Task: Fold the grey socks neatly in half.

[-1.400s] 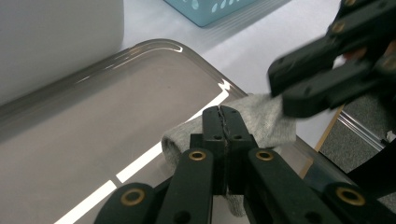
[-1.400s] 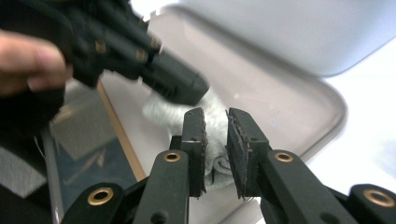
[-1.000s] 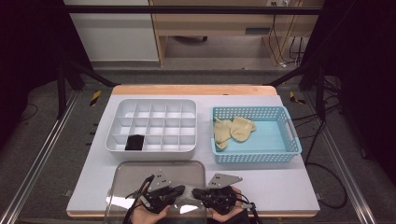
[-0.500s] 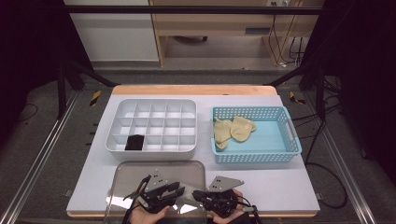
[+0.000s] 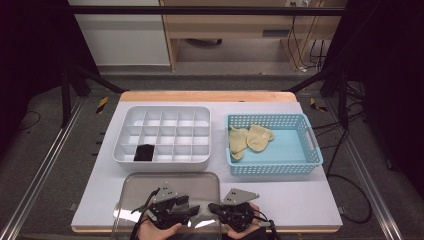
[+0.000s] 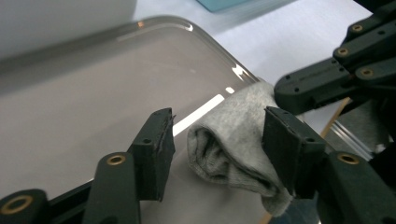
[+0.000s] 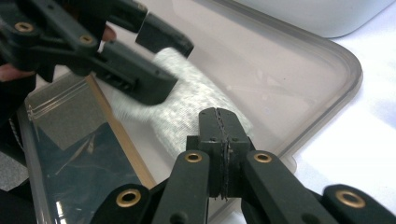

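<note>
Grey knit fabric, a rolled sock (image 6: pixel 233 149), lies on the clear plastic lid (image 5: pixel 170 192) at the near edge of the desk (image 5: pixel 280 200), folded over on itself into a soft, thick bundle with a rounded end. In the right gripper view the sock (image 7: pixel 187 107) looks pale and speckled, lying across the lid (image 7: pixel 289 70) close to its rounded corner.

The left hand-held gripper (image 6: pixel 217 140) stands with its jaws spread on either side of the bundle; they have just been opening, the sock sits between them, and a clear gap shows between the left pad and the fabric. On the other side the sock lies just beside the pad; whether it touches there cannot be told. The right hand-held gripper (image 7: pixel 219 135) has its jaws pressed together, tips right at the sock's end; whether any fabric is caught between them cannot be told.

From the high view both hands come in at the bottom edge, the left hand-held gripper (image 5: pixel 192 211) and the right hand-held gripper (image 5: pixel 212 207) facing one another over the lid. Beyond it stand a white compartment tray (image 5: pixel 165 112) and a blue basket (image 5: pixel 300 150) holding yellow socks (image 5: pixel 250 137).
</note>
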Demonstrator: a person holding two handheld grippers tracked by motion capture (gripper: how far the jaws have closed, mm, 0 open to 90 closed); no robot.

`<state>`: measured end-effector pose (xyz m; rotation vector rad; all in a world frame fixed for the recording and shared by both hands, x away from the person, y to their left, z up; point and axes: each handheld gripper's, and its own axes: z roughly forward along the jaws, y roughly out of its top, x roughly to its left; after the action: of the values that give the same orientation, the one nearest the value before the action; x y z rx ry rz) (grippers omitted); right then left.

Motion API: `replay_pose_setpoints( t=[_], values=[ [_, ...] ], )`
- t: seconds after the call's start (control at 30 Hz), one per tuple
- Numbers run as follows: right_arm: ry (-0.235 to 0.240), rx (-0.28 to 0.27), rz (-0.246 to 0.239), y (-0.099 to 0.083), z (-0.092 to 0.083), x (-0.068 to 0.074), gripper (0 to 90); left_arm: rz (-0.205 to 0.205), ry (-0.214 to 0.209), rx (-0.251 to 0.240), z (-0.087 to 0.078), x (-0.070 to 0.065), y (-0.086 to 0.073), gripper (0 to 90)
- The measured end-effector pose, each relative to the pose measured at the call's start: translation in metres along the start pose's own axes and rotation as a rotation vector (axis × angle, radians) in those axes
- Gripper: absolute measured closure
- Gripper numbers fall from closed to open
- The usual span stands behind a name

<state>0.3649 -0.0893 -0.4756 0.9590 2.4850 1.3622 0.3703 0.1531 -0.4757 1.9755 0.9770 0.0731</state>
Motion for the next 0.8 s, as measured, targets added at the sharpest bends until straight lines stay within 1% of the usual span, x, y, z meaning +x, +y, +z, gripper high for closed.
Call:
replay_pose_setpoints(
  t=[0.07, 0.23, 0.3, 0.33, 0.37, 0.43, 0.5, 0.57, 0.67, 0.7, 0.8],
  values=[
    [-0.003, 0.000, 0.001, 0.000, 0.001, 0.000, 90.0, -0.014, -0.017, 0.002, 0.000, 0.001, -0.003, 40.5],
    [0.000, 0.001, 0.003, -0.001, 0.001, -0.001, 90.0, -0.031, -0.056, 0.015, 0.003, 0.001, -0.008, 41.2],
    [-0.002, 0.001, 0.006, -0.001, 0.001, -0.001, 90.0, -0.033, -0.071, 0.018, 0.003, 0.000, -0.009, 44.2],
    [-0.001, -0.001, 0.007, -0.001, 0.001, -0.001, 90.0, -0.033, -0.079, 0.020, 0.003, -0.001, -0.009, 47.6],
    [-0.001, 0.000, 0.008, -0.001, 0.001, -0.001, 90.0, -0.029, -0.077, 0.025, 0.002, -0.003, -0.009, 50.9],
    [-0.003, -0.004, 0.010, -0.001, 0.001, -0.001, 90.0, -0.018, -0.065, 0.031, 0.002, -0.005, -0.008, 52.7],
    [-0.001, -0.009, 0.012, -0.002, 0.001, -0.001, 90.0, -0.017, -0.056, 0.037, 0.001, -0.007, -0.007, 55.6],
    [0.003, -0.012, 0.022, -0.002, 0.001, -0.002, 89.9, -0.010, -0.048, 0.038, 0.000, -0.010, -0.006, 59.7],
    [0.011, -0.030, 0.031, -0.001, -0.003, -0.004, 88.9, 0.006, -0.040, 0.036, -0.002, -0.013, -0.004, 64.3],
    [0.007, -0.037, 0.032, 0.000, -0.005, -0.006, 88.0, 0.012, -0.040, 0.036, -0.002, -0.014, -0.004, 65.0],
    [-0.020, -0.074, 0.045, 0.002, -0.014, -0.013, 86.1, 0.013, -0.060, 0.018, -0.005, -0.015, 0.001, 66.2]
  ],
)
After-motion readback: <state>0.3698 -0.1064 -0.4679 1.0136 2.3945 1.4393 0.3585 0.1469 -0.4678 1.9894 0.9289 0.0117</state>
